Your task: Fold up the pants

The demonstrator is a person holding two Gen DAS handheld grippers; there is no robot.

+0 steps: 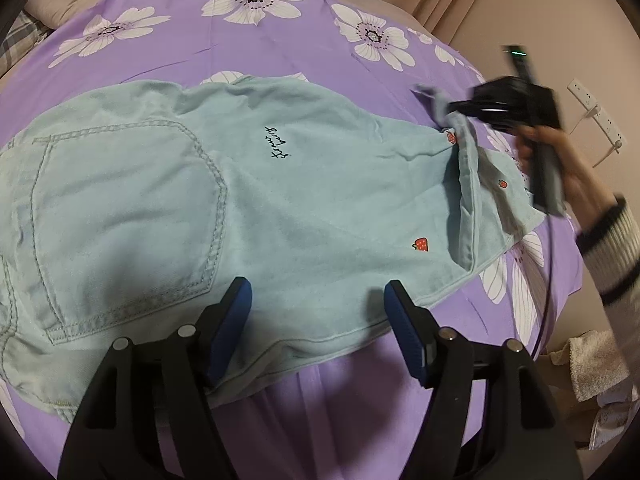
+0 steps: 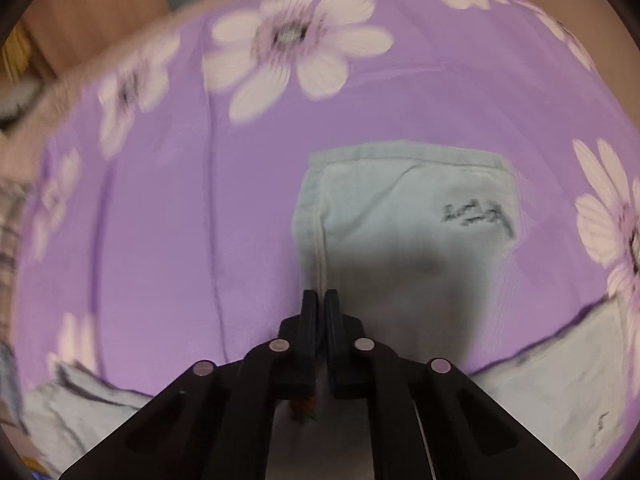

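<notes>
the pants [image 1: 248, 200], pale blue denim with little strawberries and a black script mark, lie spread across the purple flowered bedspread [image 1: 256, 56], back pocket [image 1: 124, 224] toward me on the left and the leg end off to the right. my left gripper [image 1: 318, 324] hovers over the near edge with its blue pads wide apart, holding nothing. my right gripper [image 2: 320, 312] has its fingers pressed together on a fold of the leg hem, which the left view shows lifted off the bed at [image 1: 460, 120]. i judge this cloth light and limp but a bit stiffer than jersey: it should hold a crease, sag between two grips, and drag on the sheet rather than slide. the seams and hem are thick, so those are the safest places to pinch. with the left i would take the near side seam around mid-leg, a shallow bite catching both layers, to keep the fold line straight.
</notes>
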